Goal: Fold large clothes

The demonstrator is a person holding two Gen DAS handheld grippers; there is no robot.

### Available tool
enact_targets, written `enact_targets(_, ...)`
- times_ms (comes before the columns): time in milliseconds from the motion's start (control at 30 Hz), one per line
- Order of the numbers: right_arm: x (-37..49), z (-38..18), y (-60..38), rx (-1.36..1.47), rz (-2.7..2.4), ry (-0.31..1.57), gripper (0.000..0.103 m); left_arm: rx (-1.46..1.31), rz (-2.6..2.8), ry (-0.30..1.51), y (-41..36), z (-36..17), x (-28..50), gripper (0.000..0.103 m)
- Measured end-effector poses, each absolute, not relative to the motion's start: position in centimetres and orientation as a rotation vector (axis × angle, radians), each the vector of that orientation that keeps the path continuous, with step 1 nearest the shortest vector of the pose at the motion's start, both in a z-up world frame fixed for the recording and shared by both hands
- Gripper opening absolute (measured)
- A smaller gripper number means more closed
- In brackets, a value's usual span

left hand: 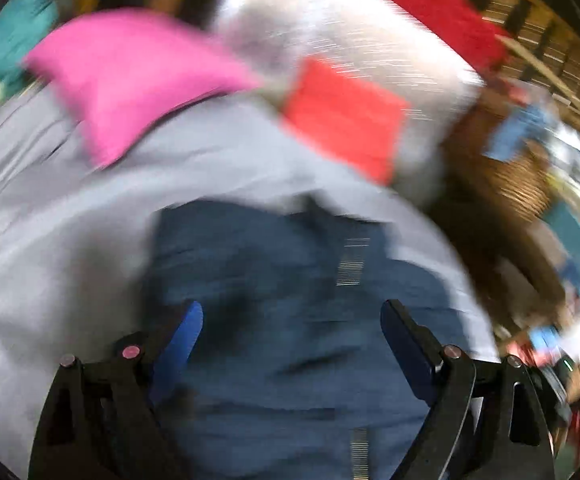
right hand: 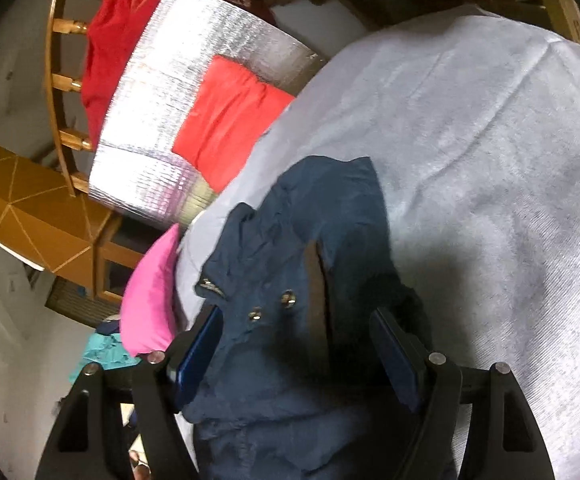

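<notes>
Navy jacket (right hand: 310, 280) is seen bunched on the grey-covered surface (right hand: 490, 140), beside the pink cushion (right hand: 149, 300); left tool (left hand: 290, 344) and right tool (right hand: 294, 356) are held wide, nothing pinched; bunched layers could be grabbed together, spoiling the fold

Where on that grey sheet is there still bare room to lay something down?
The widest bare stretch of the grey sheet lies right of the navy garment in the right wrist view, running to the far edge. The other side is crowded: a pink cushion, a folded red cloth and a silver mat border it.
</notes>
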State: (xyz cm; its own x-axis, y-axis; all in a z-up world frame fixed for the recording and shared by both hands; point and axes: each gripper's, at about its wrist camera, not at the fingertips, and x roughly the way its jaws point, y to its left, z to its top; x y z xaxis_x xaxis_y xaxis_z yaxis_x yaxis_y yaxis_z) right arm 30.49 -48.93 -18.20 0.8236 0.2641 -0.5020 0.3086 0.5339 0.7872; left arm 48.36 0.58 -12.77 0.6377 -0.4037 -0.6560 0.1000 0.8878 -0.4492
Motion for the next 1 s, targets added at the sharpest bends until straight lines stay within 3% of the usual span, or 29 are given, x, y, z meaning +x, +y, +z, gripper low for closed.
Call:
enact_targets(233, 33.2, -20.1, -47.2, 0.916, -0.059, 0.829, 0.075, -0.432, -0.137, 1.003, 4.8, -18.1, 50.1, 0.090)
enact_targets(367, 34.4, -20.4, -44.8, 0.826, -0.035, 0.898, 0.053, -0.371, -0.135, 1.091, 3.5, -20.3, 50.5, 0.090)
enact_targets(433, 34.6, -19.3, -43.6, 0.692, -0.089, 0.883, 0.029, -0.354, -0.136, 1.097, 3.0, -20.5, 50.4, 0.090)
enact_targets(533, 34.3, -17.1, -43.2, 0.609, -0.140, 0.790, 0.019, -0.351, -0.161, 1.082, 2.8, -19.6, 50.0, 0.090)
enact_targets(667, 34.4, -15.1, -42.9, 0.538, -0.168, 0.696, 0.018, -0.315, -0.179, 1.047, 2.2, -18.4, 49.5, 0.090)
enact_targets(767, 35.4, -16.2, -43.8, 0.554, -0.189, 0.734, 0.019, -0.272, -0.162, 1.069, 1.7, -19.2, 49.7, 0.090)
enact_targets(833, 36.8, -18.6, -44.6, 0.597, -0.177, 0.864, 0.034, -0.266, -0.151, 1.119, 1.7, -20.3, 50.3, 0.090)
enact_targets(900, 36.6, -19.6, -46.0, 0.717, -0.155, 0.895, 0.036, -0.287, -0.154, 1.117, 2.1, -20.3, 50.2, 0.090)
enact_targets(933, 36.2, -19.5, -46.5, 0.756, -0.138, 0.898, 0.041, -0.295, -0.159, 1.110, 2.3, -19.9, 50.1, 0.090)
enact_targets(1000, 35.0, -18.9, -47.7, 0.839, -0.083, 0.892, 0.059, -0.317, -0.173, 1.076, 3.1, -18.9, 49.8, 0.090)
